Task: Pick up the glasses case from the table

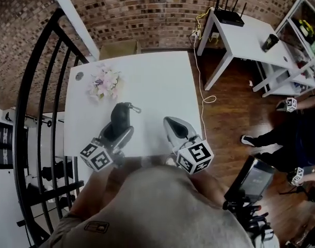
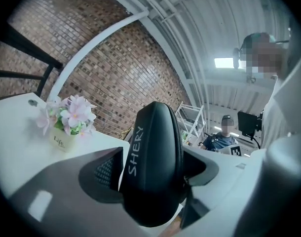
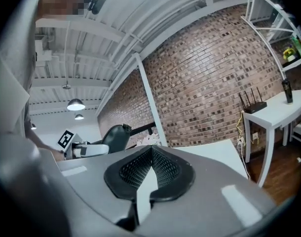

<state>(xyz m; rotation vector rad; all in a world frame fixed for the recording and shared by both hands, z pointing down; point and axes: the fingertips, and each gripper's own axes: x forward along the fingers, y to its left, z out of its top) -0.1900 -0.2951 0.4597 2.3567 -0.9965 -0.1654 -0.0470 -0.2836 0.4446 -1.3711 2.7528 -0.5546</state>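
My left gripper point(image 1: 117, 134) clamps the black glasses case point(image 1: 120, 115), whose long axis points toward twelve o'clock. My right gripper point(image 1: 171, 123), pinched together and empty, waits at three o'clock.

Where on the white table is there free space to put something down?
The widest bare patch is the far right part of the table, between the flowers and the right edge. A narrower strip lies between the glasses case, held in the left gripper, and the right gripper. The left side, around flowers and case, is crowded.
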